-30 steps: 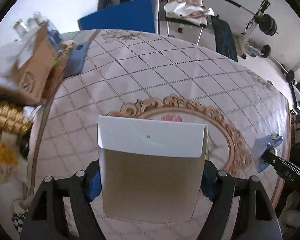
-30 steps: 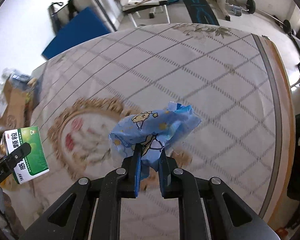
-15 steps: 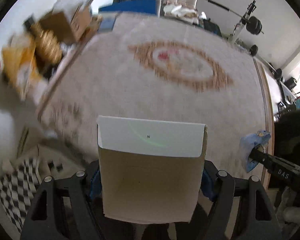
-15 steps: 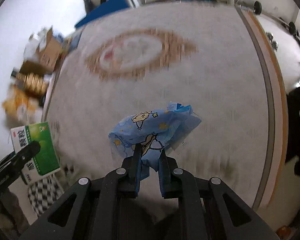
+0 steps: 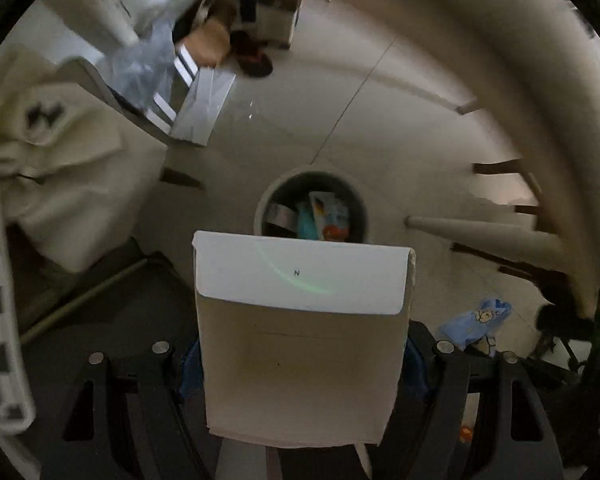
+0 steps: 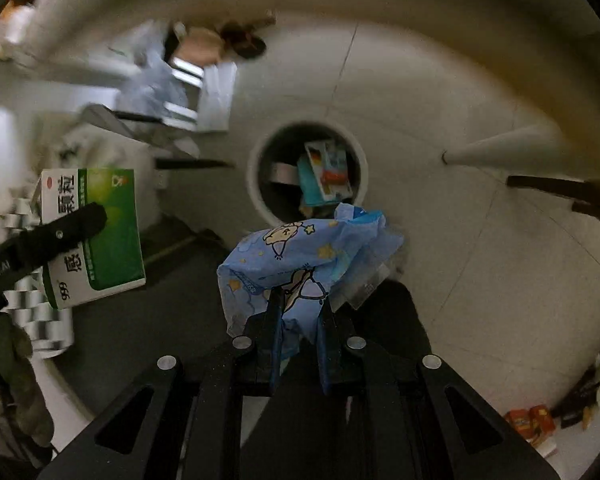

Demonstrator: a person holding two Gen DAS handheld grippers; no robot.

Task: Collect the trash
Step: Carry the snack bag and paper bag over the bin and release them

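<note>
Both loads hang above the round waste bin [image 6: 256,184] on the tiled floor. The left gripper [image 5: 300,364] clamps a medicine box [image 5: 300,344]; the right gripper [image 6: 299,312], pinched nearly closed, holds a blue printed wrapper [image 6: 300,256]. Centre each over the bin's rim before letting go.

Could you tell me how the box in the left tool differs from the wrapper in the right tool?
The box is rigid, green and white; the wrapper is crumpled, blue with cartoon prints. The box fills wide jaws; the wrapper is pinched in nearly closed ones. Both hang above the bin.
</note>
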